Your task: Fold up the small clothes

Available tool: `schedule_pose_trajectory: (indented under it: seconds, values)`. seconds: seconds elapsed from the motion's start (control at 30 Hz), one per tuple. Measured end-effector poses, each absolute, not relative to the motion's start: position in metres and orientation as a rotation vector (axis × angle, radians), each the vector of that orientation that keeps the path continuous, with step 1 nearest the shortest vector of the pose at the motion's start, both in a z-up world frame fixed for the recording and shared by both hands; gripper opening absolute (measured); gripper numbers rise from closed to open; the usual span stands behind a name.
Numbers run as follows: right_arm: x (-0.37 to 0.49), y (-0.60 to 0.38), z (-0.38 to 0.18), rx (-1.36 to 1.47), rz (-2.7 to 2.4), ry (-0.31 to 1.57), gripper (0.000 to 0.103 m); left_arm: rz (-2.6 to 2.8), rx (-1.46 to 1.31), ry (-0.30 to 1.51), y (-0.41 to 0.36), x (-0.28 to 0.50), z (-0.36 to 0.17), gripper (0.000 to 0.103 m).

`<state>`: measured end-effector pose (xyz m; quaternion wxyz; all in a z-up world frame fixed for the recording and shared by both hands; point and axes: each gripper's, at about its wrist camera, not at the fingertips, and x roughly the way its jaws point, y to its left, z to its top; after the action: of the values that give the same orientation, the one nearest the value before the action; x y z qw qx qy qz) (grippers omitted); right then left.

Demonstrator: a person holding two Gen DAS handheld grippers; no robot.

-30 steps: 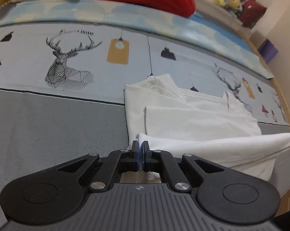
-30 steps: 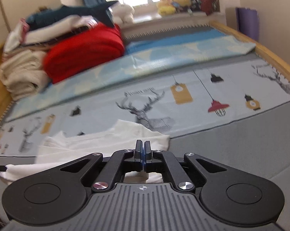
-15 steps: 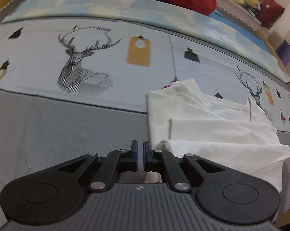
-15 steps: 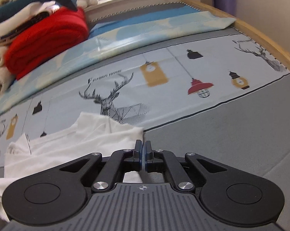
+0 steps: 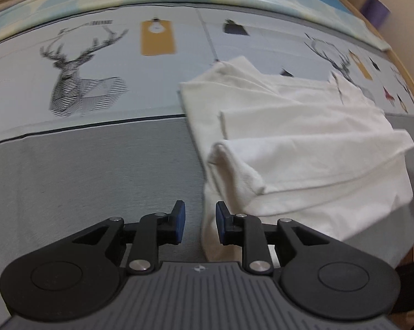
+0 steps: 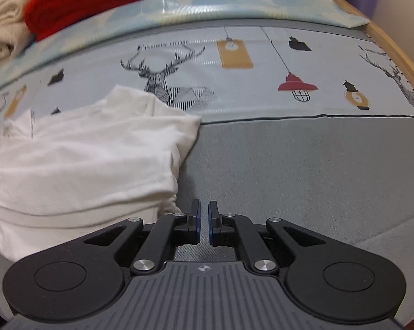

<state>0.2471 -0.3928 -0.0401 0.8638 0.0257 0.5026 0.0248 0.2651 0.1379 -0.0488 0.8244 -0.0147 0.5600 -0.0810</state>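
With the left gripper (image 5: 198, 222) opening empty and the right gripper (image 6: 204, 222) barely parted, empty, the loose shirt (image 5: 303, 148) fold may spring open.

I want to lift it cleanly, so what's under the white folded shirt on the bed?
The white shirt lies on the bed cover, across its grey band and the printed strip with deer and lamps. Whatever print or small item sits beneath the cloth is hidden.
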Motion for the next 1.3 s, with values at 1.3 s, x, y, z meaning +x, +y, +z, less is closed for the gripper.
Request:
schedule_pose_trajectory:
  seconds: [1.3]
  values:
    - [0.305, -0.356, -0.054, -0.045, 0.388, 0.939, 0.016, -0.389, 0.194, 1.038, 0.063, 0.333, -0.074, 0.052]
